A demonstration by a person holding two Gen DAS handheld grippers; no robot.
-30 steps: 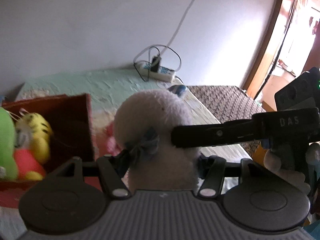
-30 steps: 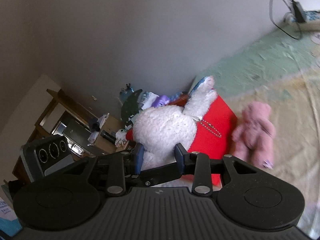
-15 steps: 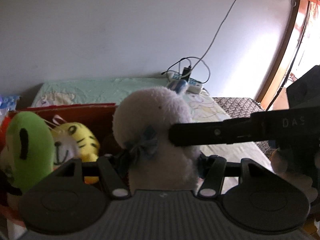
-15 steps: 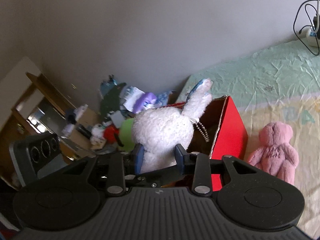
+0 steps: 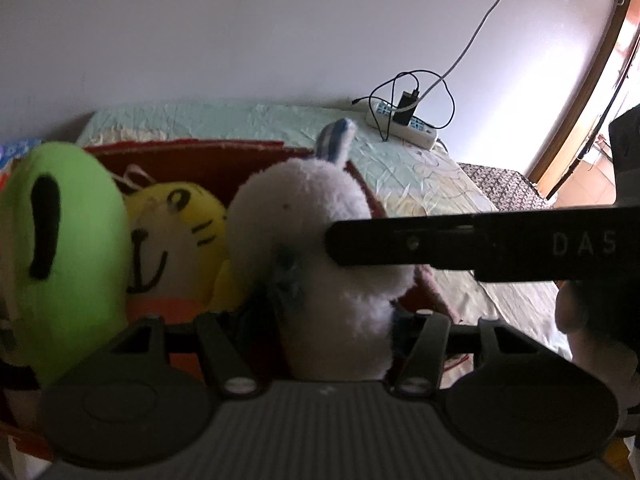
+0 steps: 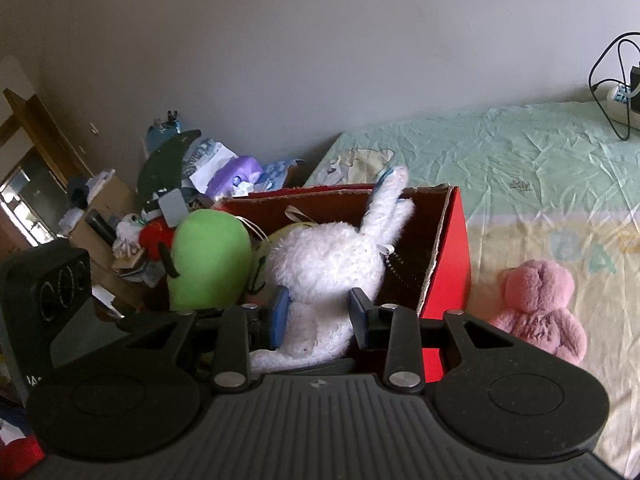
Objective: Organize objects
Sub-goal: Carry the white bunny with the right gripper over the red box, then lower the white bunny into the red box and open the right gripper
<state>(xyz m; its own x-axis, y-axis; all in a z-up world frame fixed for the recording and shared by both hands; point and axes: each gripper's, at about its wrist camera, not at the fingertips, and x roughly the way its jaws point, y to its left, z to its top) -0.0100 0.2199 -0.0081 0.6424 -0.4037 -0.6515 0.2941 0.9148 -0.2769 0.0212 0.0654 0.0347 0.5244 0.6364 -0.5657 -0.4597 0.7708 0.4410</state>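
- Bedroom setting: a bed with a pale green sheet (image 6: 500, 148) runs along a plain wall, and a red cardboard box (image 6: 450, 264) stands on the sheet; all places below are given relative to this box.
- Right gripper (image 6: 318, 316): its blue-padded jaws are closed on the lower body of a white plush rabbit (image 6: 332, 264), at a narrow opening that is steady over the last second.
- Left gripper (image 5: 320, 312): its jaws, partly hidden by fur, also clamp the same rabbit from the opposite side, at the tightest setting it reaches.
- Change: a second ago the rabbit hung in front of the box, with the box's outer red face behind it; now it sits over the open top, its long ear crossing the far rim.
- Meaning for the task, as a judgement: the carry is nearly complete, and what remains is to lower the rabbit into the box and free both grips.
- Inside the box: a green plush (image 6: 210, 256) and a yellow tiger plush (image 5: 176, 236) already lie at the side away from the free corner, so the rabbit is heading for the gap beside them.
- Outside the box: a pink teddy bear (image 6: 538, 304) lies on the sheet just beside the red wall, not yet stowed.
- Pose: both grippers point forward and downward toward the box opening, the right one's black finger lying across the left camera's view; in that view a hand (image 5: 588, 320) shows dimly under this finger.
- Far from the box, at the wall end of the bed, a power strip (image 5: 404, 126) lies with cables.
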